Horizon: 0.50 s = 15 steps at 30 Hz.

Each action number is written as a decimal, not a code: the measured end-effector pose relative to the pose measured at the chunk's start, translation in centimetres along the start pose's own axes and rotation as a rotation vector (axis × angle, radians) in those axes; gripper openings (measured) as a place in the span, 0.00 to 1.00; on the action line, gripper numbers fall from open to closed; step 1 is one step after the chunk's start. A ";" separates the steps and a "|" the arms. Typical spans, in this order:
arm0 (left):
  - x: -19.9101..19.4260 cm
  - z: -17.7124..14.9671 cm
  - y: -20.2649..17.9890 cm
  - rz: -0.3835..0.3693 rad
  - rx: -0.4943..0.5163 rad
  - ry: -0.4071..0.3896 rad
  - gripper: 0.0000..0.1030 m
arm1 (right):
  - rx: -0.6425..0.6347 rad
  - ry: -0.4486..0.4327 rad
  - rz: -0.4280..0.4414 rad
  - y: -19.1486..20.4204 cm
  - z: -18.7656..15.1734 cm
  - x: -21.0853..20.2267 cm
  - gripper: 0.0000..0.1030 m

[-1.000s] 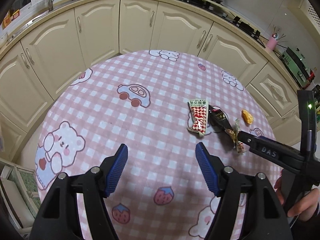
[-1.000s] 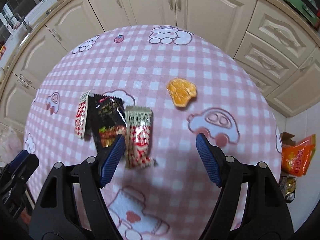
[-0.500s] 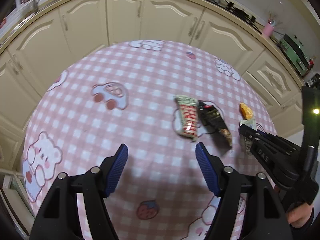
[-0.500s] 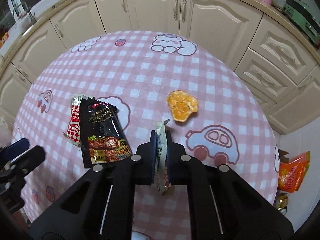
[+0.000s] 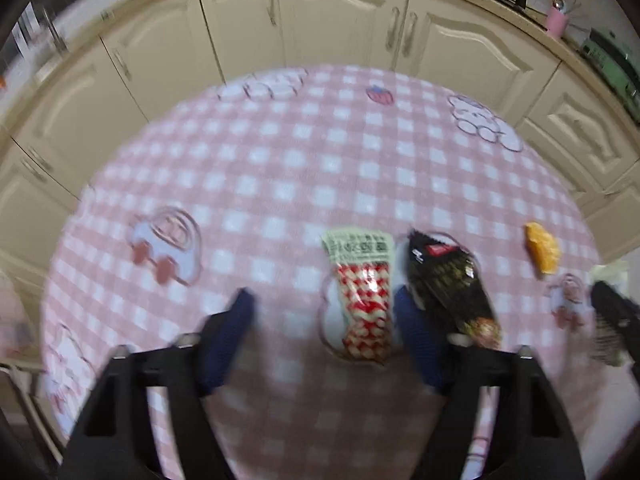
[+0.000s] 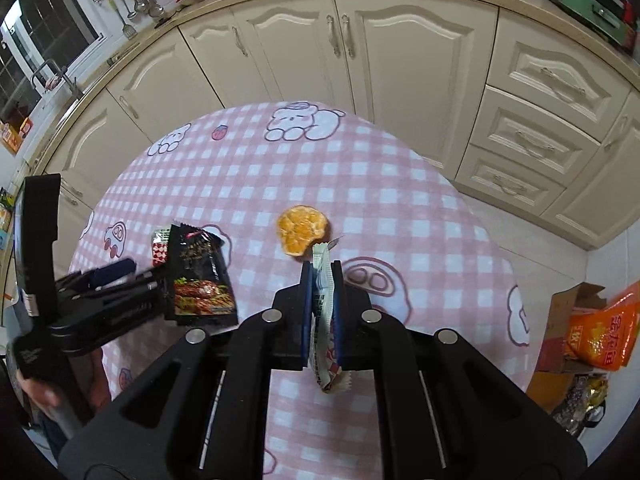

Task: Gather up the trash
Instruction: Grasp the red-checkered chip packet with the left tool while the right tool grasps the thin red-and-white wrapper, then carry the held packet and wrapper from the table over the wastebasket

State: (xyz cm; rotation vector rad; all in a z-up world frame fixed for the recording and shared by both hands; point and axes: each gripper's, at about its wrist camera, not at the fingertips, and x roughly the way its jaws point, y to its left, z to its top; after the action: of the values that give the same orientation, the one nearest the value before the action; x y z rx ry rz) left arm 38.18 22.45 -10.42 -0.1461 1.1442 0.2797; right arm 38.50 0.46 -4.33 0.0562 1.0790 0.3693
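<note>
A red-and-white checked wrapper (image 5: 362, 300) lies on the pink checked tablecloth (image 5: 280, 168). My left gripper (image 5: 324, 295) hangs over it with its jaws closing. The wrapper sits between the blue fingers, close to the right one, and the pads do not press it. A black snack wrapper (image 5: 448, 284) lies just right of that finger, and an orange peel (image 5: 542, 248) further right. My right gripper (image 6: 322, 269) is shut on a second checked wrapper (image 6: 325, 360), held edge-up above the table. The peel (image 6: 304, 230) lies just beyond its tips. The left gripper (image 6: 132, 276) is beside the black wrapper (image 6: 200, 276).
Cream cabinets (image 6: 360, 60) curve around the far side of the round table. On the floor to the right stands a cardboard box (image 6: 560, 320) with an orange bag (image 6: 600, 332). A person's hand (image 6: 36, 390) holds the left gripper's handle.
My right gripper has shut on a checked wrapper and lifted it off the table. My left gripper has moved right and down over the other checked wrapper, and its jaws have narrowed.
</note>
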 end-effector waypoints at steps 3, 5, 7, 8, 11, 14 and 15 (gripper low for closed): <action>-0.6 0.0 0.0 -0.003 0.009 0.013 0.19 | 0.021 0.002 0.000 -0.7 -0.2 0.0 0.09; -1.0 -0.1 0.3 -0.009 0.003 0.012 0.17 | 0.037 0.009 0.008 -1.1 -0.3 0.1 0.09; -1.7 -0.7 0.9 -0.005 -0.012 0.011 0.17 | 0.045 0.012 0.015 -1.3 -0.5 -0.1 0.09; -1.8 -1.0 1.3 -0.005 -0.019 0.012 0.17 | 0.047 0.010 0.015 -1.4 -0.6 -0.3 0.09; -2.7 -2.0 2.2 -0.029 -0.029 0.014 0.17 | 0.054 -0.002 0.018 -1.6 -0.9 -1.2 0.09; -3.8 -2.7 2.0 -0.037 -0.034 0.011 0.17 | 0.061 -0.015 0.017 -1.8 -1.4 -2.3 0.09; -4.1 -3.0 1.9 -0.032 -0.038 0.005 0.17 | 0.063 -0.019 0.014 -1.9 -1.7 -2.7 0.09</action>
State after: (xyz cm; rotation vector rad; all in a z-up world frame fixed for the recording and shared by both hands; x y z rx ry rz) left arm 33.41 22.92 -7.83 -0.1984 1.1408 0.2726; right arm 36.44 -2.45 -3.29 0.1228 1.0720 0.3469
